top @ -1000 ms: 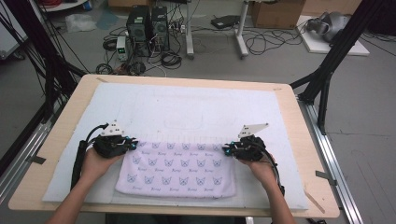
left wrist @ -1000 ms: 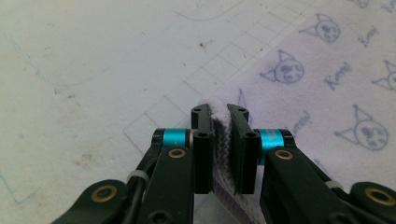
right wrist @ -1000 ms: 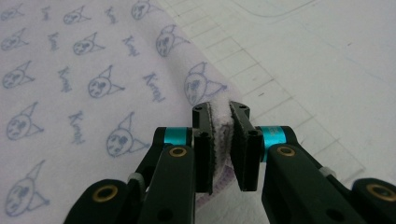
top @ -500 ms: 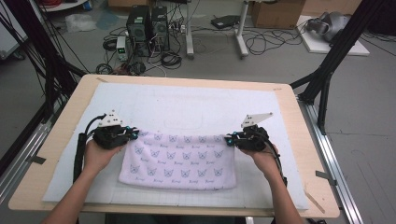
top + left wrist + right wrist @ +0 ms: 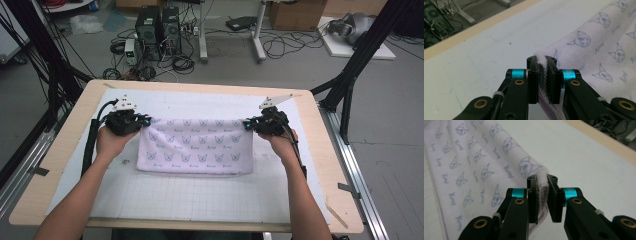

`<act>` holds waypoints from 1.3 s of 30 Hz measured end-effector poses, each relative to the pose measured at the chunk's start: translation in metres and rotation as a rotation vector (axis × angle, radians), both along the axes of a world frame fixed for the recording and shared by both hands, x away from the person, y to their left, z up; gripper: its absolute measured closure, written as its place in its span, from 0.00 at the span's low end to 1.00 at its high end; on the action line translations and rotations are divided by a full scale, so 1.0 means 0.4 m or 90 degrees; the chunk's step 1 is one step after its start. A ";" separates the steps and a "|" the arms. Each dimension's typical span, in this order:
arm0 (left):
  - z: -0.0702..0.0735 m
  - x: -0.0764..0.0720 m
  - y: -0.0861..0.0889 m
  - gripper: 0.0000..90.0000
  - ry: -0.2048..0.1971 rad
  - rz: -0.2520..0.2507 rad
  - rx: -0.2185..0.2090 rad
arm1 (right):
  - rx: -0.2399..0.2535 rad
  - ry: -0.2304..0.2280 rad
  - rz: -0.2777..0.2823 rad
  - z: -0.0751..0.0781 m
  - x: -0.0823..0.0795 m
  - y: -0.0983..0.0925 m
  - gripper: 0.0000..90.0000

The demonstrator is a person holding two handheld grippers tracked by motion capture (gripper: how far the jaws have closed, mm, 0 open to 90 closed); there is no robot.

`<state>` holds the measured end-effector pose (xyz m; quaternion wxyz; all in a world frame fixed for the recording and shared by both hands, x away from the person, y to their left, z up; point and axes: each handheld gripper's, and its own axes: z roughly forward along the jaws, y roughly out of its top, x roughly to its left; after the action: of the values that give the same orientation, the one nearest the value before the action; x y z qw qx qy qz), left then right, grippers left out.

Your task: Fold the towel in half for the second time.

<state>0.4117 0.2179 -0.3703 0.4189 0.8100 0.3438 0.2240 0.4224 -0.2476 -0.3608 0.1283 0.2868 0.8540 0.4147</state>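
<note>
Over the bench (image 5: 65, 165), a cat-print towel (image 5: 196, 150) is held up by two corners, clamped in the left claw (image 5: 141, 121) and right claw (image 5: 248, 125), so it can be folded.

Grey floor (image 5: 400, 130) strewn with cables (image 5: 295, 47), computer towers (image 5: 159, 25) behind.

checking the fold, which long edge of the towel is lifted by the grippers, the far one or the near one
The far edge of the towel: the left gripper and right gripper pinch its two far corners, while the near edge lies on the mat.
</note>
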 end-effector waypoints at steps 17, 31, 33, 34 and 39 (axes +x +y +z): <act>-0.050 -0.009 0.004 0.71 0.041 -0.020 -0.003 | 0.015 0.070 -0.047 -0.093 0.038 0.007 0.61; -0.143 -0.150 0.023 0.85 0.082 -0.086 0.006 | -0.048 0.108 0.058 -0.167 -0.115 0.061 0.77; -0.156 -0.160 0.025 0.84 0.089 -0.085 0.024 | -0.046 0.086 0.059 -0.170 -0.133 0.061 0.78; -0.162 -0.164 0.026 0.83 0.089 -0.084 0.029 | -0.047 0.084 0.059 -0.173 -0.139 0.060 0.78; -0.167 -0.177 0.026 0.81 0.084 -0.082 0.034 | -0.027 0.074 0.048 -0.189 -0.167 0.039 0.78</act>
<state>0.3408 0.2285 -0.4370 0.3875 0.8543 0.3116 0.1515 0.3558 -0.2320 -0.4362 0.0688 0.2751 0.8787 0.3840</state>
